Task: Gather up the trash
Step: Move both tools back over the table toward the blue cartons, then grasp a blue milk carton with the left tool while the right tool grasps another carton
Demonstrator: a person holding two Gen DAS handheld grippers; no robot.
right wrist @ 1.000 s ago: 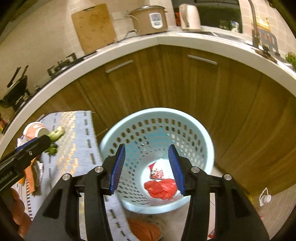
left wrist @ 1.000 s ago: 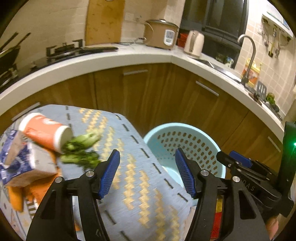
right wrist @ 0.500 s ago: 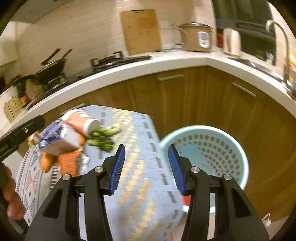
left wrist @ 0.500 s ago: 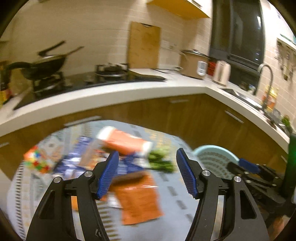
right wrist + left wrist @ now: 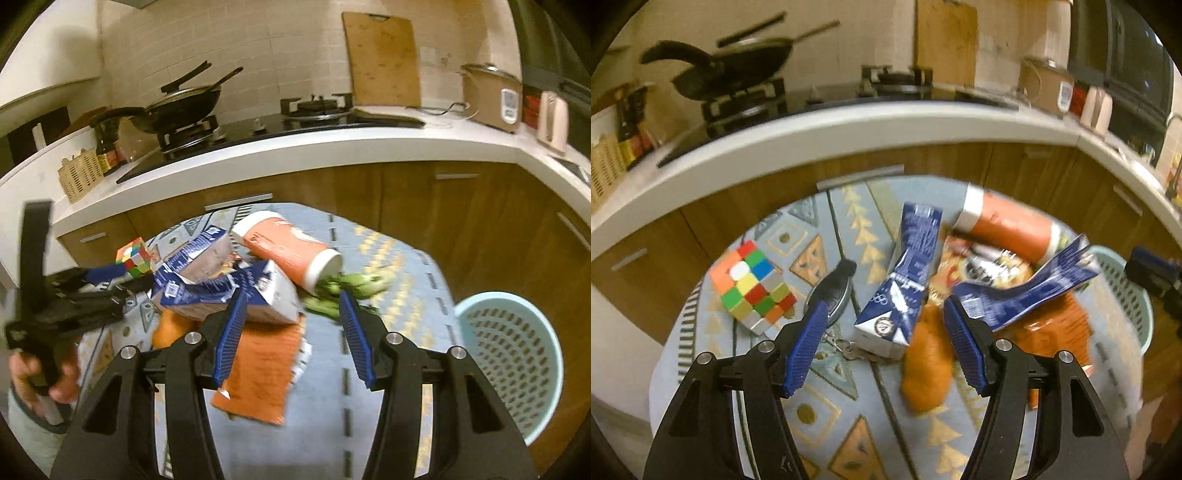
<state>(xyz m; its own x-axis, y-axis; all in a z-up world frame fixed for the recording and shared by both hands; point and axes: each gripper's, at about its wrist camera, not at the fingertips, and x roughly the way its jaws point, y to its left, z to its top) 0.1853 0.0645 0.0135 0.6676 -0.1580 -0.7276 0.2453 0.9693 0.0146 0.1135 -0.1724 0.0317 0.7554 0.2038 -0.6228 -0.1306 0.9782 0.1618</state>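
Observation:
A pile of trash lies on a patterned table (image 5: 827,398): two blue-and-white cartons (image 5: 905,280) (image 5: 1030,291), an orange cup (image 5: 1008,229) on its side, orange wrappers (image 5: 929,365) and green vegetable scraps (image 5: 351,286). My left gripper (image 5: 882,345) is open and empty, just short of the nearer carton. My right gripper (image 5: 290,334) is open and empty above a carton (image 5: 255,295) and an orange wrapper (image 5: 262,373). A light blue perforated basket (image 5: 513,354) stands on the floor to the right of the table.
A Rubik's cube (image 5: 751,286) and a black key fob with keys (image 5: 833,291) lie left of the trash. Wooden cabinets and a white counter (image 5: 295,147) with a stove and wok curve behind the table. The left gripper shows at the left of the right wrist view (image 5: 66,295).
Both grippers have swung left from the basket to the trash pile on the table. Both stay open and empty.

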